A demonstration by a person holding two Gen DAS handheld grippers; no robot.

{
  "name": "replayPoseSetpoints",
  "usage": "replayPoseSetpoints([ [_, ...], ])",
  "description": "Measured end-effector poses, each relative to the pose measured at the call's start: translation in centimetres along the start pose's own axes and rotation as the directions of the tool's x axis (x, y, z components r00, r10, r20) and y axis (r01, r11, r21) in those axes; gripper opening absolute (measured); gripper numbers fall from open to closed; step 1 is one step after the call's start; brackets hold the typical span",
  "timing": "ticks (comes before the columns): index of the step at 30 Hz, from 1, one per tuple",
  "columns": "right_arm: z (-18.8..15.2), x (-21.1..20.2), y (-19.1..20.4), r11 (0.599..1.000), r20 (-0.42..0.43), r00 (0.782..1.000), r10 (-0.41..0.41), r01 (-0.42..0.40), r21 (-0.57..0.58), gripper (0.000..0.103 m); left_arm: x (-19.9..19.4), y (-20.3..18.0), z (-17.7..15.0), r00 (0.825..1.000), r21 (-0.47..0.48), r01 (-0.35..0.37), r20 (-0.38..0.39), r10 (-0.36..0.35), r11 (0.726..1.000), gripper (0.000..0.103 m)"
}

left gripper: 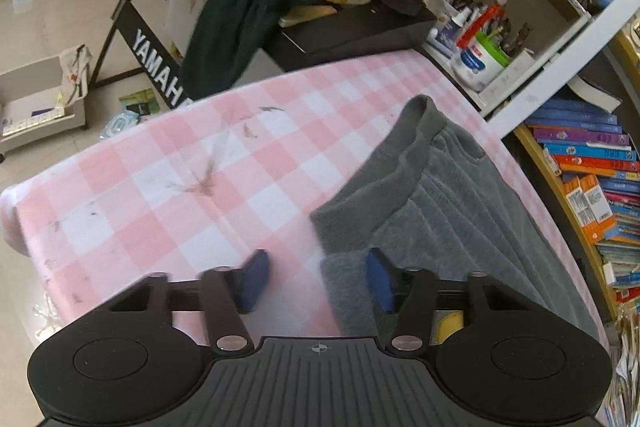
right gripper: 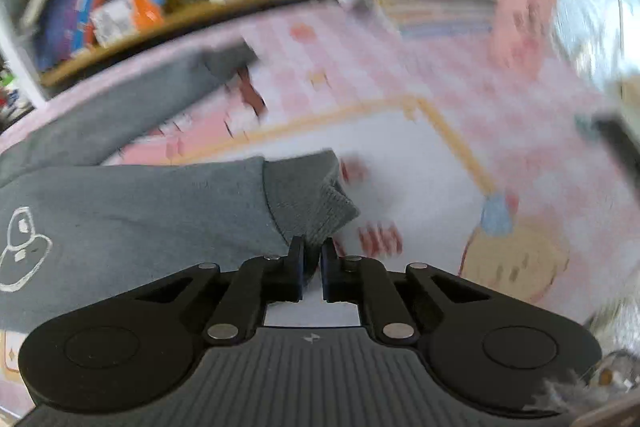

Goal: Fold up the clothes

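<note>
Grey fleece trousers (left gripper: 440,195) laid on pink-and-white checked cloth (left gripper: 180,187), left gripper (left gripper: 316,279) held apart over waistband edge, right gripper (right gripper: 313,267) clamped on ribbed cuff (right gripper: 316,203)

From the right wrist the bookshelf (right gripper: 132,7) and the pink checked cover (right gripper: 400,75) smear into blur, so no book title can be read. The grey garment (right gripper: 140,211) runs off the left edge. From the left wrist its lower part hides behind the gripper body, and the keyboard stand's lettering (left gripper: 158,73) is cut short.
</note>
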State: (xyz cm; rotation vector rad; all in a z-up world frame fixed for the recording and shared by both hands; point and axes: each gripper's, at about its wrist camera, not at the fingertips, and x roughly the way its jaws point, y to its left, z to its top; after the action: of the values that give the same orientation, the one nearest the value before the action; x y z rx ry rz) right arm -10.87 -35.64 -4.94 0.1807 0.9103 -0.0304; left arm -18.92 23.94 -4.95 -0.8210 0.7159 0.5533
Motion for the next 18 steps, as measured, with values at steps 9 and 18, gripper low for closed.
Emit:
replayPoseSetpoints([
  [9,-0.9,0.4,0.6,0.999,0.001,1.000,-0.013,0.013,-0.040,0.008,-3.4,-1.8,0.8,0.989,0.146,0.048,0.133,-0.068,0.988,0.009],
  [18,-1.1,0.5,0.8,0.998,0.000,0.999,-0.041,0.041,-0.050,0.011,-0.1,0.5,-0.2,1.000,0.125,-0.027,0.009,0.026,0.992,0.011],
])
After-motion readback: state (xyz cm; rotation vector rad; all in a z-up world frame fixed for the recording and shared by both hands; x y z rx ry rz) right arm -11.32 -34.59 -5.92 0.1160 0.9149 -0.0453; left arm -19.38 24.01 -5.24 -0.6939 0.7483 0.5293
